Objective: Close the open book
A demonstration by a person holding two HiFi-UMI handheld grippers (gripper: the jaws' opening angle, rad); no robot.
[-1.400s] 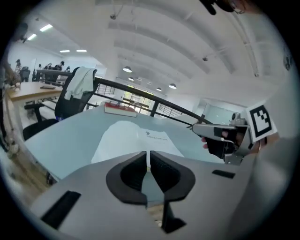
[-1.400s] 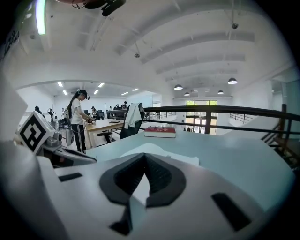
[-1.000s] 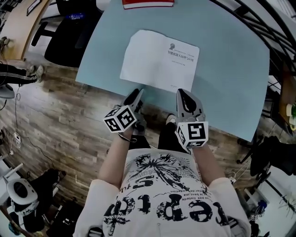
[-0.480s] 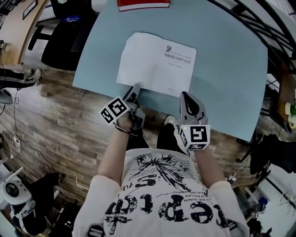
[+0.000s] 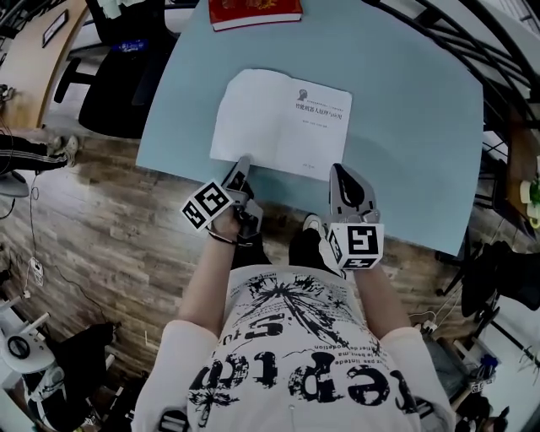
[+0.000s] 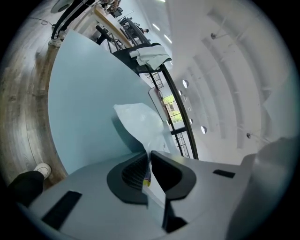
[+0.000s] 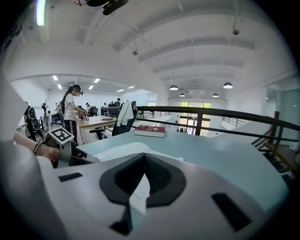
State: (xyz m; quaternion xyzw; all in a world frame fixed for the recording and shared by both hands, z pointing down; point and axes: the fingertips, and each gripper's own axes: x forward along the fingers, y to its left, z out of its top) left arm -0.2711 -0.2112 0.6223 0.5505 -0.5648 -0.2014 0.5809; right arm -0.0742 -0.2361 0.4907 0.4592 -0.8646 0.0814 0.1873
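Left gripper view: book [image 6: 139, 123] between closing fingers [image 6: 171, 175]

A pale blue table [image 5: 405, 126] stands on a wood-plank floor [image 5: 101, 211]. An open book [image 5: 281, 122] lies on it, white pages up, near the front edge and left of the middle. In the left gripper view one corner of a page curls up off the surface. A closed red book [image 5: 255, 12] lies flat at the far edge, apart from the open one.
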